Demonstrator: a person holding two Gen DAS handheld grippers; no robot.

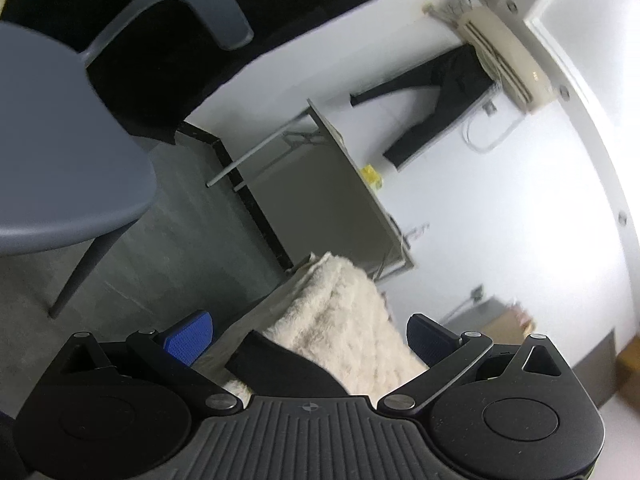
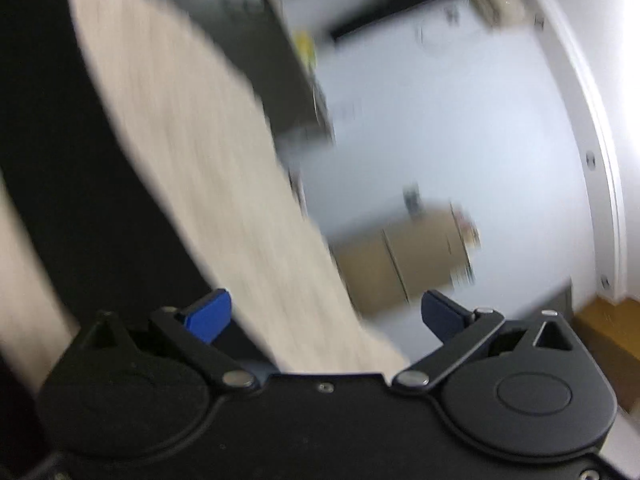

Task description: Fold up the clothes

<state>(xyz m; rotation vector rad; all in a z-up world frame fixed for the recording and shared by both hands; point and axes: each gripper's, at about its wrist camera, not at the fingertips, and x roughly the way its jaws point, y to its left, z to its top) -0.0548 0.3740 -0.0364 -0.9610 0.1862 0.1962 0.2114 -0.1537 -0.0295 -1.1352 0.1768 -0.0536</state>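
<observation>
Here, left hand-held gripper (image 1: 308, 338) spread, right hand-held gripper (image 2: 326, 316) spread, cream fleece (image 1: 344, 316) between.

A white wall (image 1: 500, 220) fills three o'clock; a grey chair (image 1: 68, 168) sits at nine, an air conditioner (image 1: 504, 56) at one, above grey floor (image 1: 180, 248).

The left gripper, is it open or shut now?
Open. In the left wrist view the left gripper has its blue pads far apart, and the cream cloth shows between them, not clamped.
</observation>
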